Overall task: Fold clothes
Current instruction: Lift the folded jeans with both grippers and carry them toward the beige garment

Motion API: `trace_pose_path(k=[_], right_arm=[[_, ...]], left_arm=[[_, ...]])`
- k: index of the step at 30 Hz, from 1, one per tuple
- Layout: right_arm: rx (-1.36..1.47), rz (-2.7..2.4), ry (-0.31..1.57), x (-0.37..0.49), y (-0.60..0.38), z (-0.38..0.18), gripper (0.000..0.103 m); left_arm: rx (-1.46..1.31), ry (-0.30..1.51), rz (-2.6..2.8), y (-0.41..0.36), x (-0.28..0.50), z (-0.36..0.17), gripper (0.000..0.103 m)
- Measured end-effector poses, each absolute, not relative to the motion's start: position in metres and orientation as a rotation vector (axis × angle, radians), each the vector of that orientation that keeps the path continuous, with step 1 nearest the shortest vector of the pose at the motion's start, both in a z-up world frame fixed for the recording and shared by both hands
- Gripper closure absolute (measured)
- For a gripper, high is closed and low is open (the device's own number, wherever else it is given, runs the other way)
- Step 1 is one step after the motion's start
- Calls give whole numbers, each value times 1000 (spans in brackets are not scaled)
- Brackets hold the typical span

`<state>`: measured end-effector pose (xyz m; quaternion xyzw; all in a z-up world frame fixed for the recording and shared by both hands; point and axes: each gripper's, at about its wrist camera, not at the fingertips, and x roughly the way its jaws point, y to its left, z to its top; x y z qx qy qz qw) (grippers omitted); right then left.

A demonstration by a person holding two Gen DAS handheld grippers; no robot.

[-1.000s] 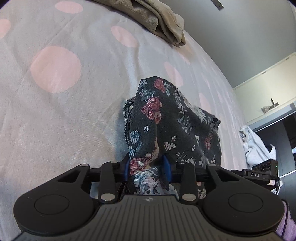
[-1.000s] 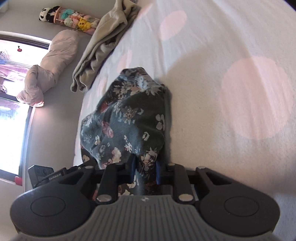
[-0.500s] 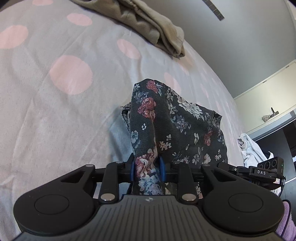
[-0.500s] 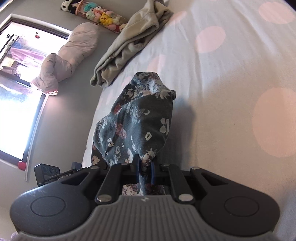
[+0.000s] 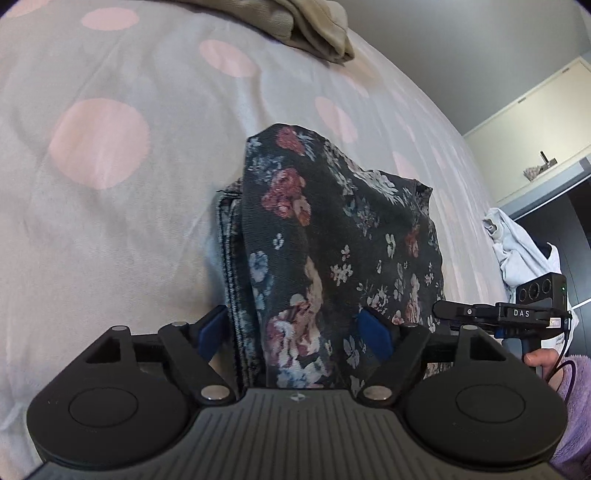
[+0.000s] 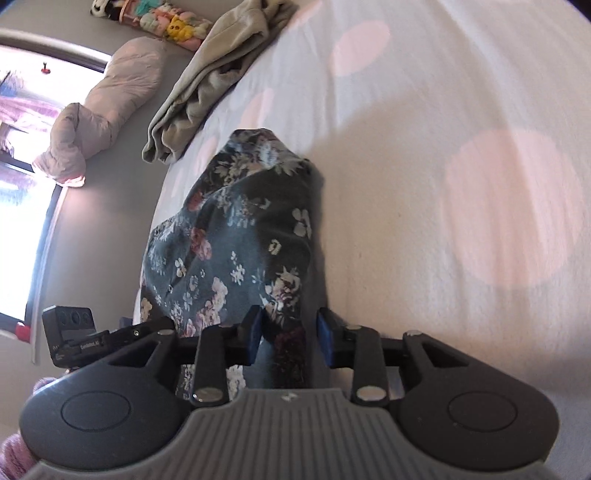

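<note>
A: Nearest first: both jaws are opening. The left hand-held gripper stands wide apart, the right hand-held gripper narrower, each straddling the floral garment on the bed.

B: Risk?

A: Cloth may snag a blue pad, undoing the fold on withdrawal.

B: Writing?

A: "DAS" at three o'clock; the beige clothes at twelve bear none.

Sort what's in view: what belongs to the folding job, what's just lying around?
In the job:
- floral garment, folded on the polka-dot bedsheet
- left gripper, fingers opening, cloth between them
- right gripper, fingers opening, cloth between them

Lying about:
- beige garment, crumpled at the bed's edge
- white cloth off the bed
- pink bundle on the floor
- plush toys
</note>
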<state>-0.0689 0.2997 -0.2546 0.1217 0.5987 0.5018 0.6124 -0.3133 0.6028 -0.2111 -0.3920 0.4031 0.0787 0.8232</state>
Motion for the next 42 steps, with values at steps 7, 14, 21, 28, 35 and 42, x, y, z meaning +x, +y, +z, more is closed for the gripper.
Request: trace_pose_path(k=[7, 14, 21, 28, 35, 42], right_arm=[[287, 1171, 1383, -68, 305, -258, 70], [297, 1187, 1353, -73, 308, -252, 82], [374, 1226, 1337, -73, 305, -237, 90], [414, 1250, 1307, -61, 314, -211, 90], [445, 1272, 1331, -29, 352, -174, 90], [469, 1310, 1295, 19, 409, -132, 90]], left_arm=[[-922, 806, 124, 610, -311, -222, 58], [-934, 730, 141, 604, -322, -221, 68], [-927, 700, 155, 601, -325, -210, 75], [-935, 643, 165, 610, -322, -185, 76], [-933, 644, 194, 646, -296, -146, 76], [-860, 636, 223, 697, -243, -94, 76]])
